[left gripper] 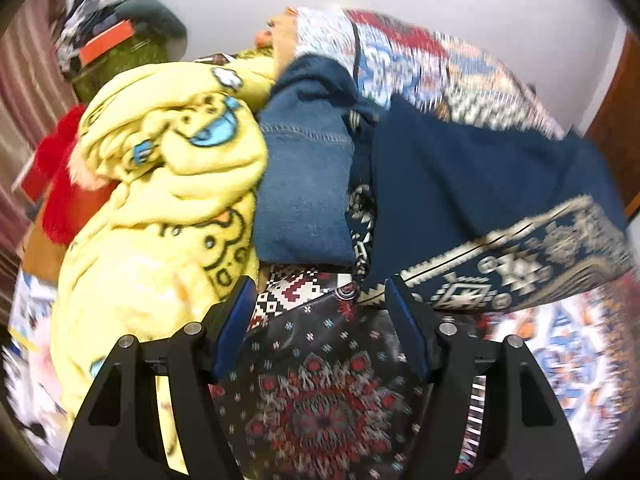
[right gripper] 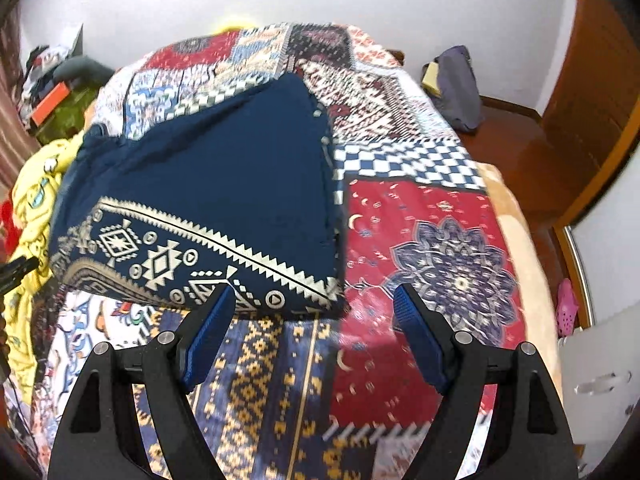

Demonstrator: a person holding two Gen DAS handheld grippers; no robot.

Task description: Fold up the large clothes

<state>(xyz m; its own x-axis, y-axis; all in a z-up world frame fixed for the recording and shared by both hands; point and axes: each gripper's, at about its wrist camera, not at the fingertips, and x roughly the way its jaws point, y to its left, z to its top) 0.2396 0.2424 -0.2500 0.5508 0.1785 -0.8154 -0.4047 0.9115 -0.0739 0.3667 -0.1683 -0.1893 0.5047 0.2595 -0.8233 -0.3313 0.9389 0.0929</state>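
Observation:
A navy garment (right gripper: 224, 176) with a cream geometric border lies folded in a rough rectangle on the patchwork bedspread (right gripper: 432, 240). My right gripper (right gripper: 312, 300) is open and empty, just in front of the garment's near right corner, above the bedspread. In the left wrist view the same navy garment (left gripper: 472, 184) lies to the right, next to folded blue denim (left gripper: 304, 184). My left gripper (left gripper: 320, 292) is open and empty, near the garment's bordered near edge, over the bedspread (left gripper: 320, 400).
A yellow cartoon blanket (left gripper: 168, 184) is heaped at the left with a red item (left gripper: 60, 168) behind it. A cluttered pile (left gripper: 116, 36) stands at the back left. A dark bag (right gripper: 456, 88) lies on the wooden floor (right gripper: 540, 148) right of the bed.

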